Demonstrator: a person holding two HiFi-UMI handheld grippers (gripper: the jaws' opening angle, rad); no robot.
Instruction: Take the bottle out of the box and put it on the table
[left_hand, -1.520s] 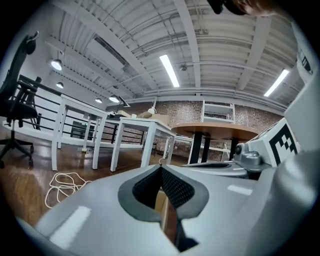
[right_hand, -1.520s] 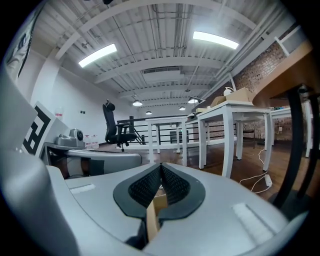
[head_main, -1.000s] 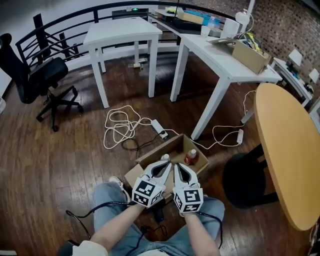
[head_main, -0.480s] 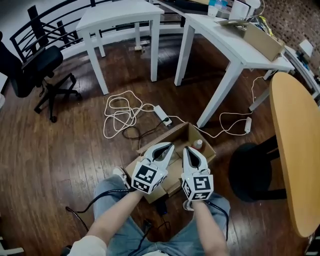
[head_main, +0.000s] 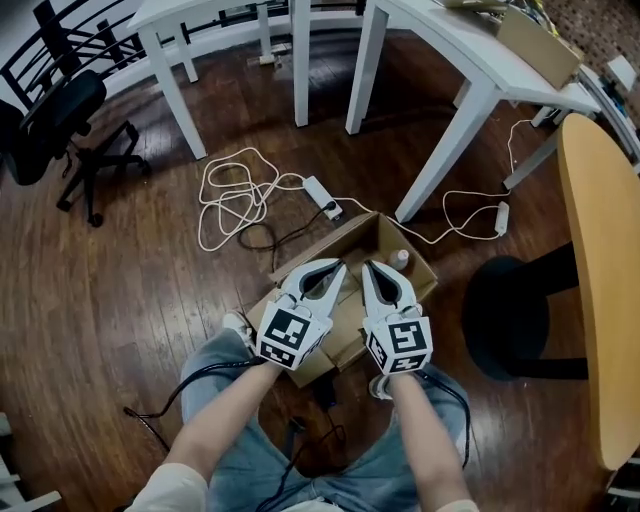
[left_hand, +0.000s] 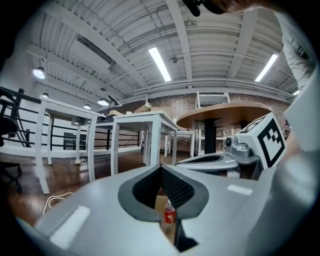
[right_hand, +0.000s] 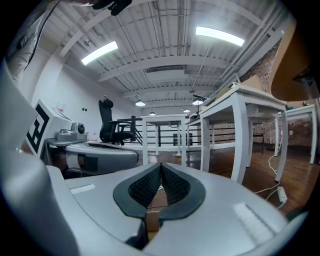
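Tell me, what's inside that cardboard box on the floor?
A small red-labelled bottle stands at the far right side of the box. The left gripper and right gripper cover much of the inside, so anything else there is hidden.

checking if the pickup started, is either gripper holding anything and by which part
Nothing is held. Left gripper and right gripper are shut, empty; the bottle stands in the cardboard box.

Side by side, left gripper (head_main: 336, 267) and right gripper (head_main: 369, 267) point forward, slightly down. Each has jaws pressed together, nothing between. Bare left forearm (head_main: 222, 425) and right forearm (head_main: 428, 445) stretch forward over the lap.
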